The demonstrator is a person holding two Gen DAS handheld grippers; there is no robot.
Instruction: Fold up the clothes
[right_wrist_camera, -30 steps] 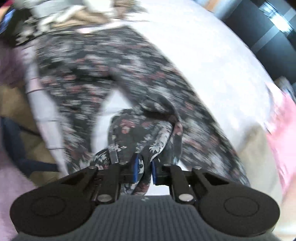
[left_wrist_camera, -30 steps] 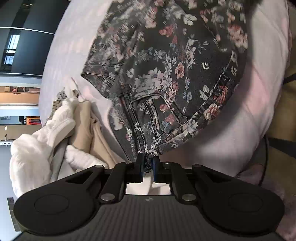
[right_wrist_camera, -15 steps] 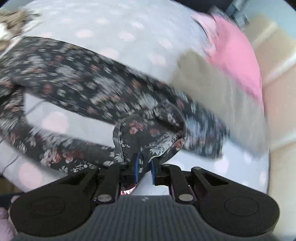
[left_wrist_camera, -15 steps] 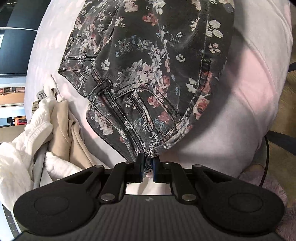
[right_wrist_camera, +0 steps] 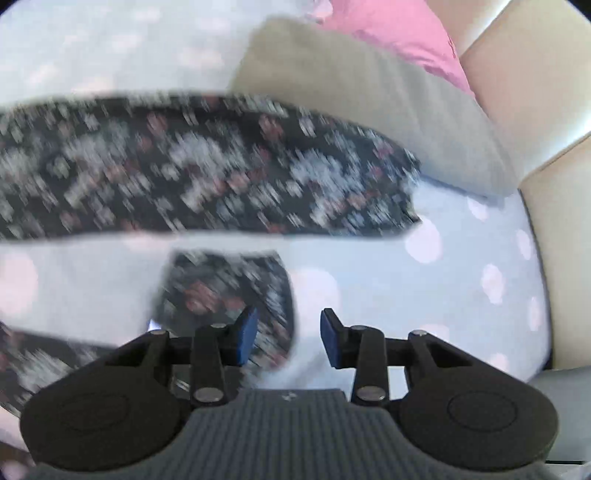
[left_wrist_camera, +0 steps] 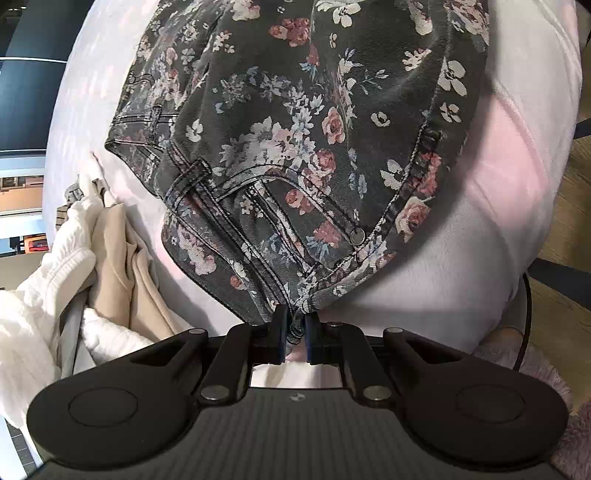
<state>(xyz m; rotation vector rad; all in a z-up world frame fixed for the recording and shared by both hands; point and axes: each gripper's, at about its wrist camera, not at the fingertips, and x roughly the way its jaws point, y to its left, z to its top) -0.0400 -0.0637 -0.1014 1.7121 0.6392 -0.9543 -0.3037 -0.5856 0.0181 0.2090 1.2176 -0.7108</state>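
Dark floral jeans (left_wrist_camera: 295,140) lie across a pale spotted bedsheet (left_wrist_camera: 424,288). In the left wrist view my left gripper (left_wrist_camera: 294,328) is shut on the waistband corner by the pocket and rivet. In the blurred right wrist view one trouser leg (right_wrist_camera: 207,173) stretches across the sheet and the other leg's hem end (right_wrist_camera: 229,291) lies just ahead of the left finger. My right gripper (right_wrist_camera: 289,334) is open, its blue pads apart, with the hem edge beside the left pad and not pinched.
A heap of white and beige clothes (left_wrist_camera: 85,273) sits left of the jeans. A grey pillow (right_wrist_camera: 369,99) and a pink pillow (right_wrist_camera: 399,33) lie beyond the trouser leg, with a cream headboard (right_wrist_camera: 535,110) at right. Wooden floor (left_wrist_camera: 565,229) shows past the bed edge.
My right gripper has opened and let go of the trouser leg's hem, which now lies on the sheet. The left gripper still holds the waistband, pulled slightly back.
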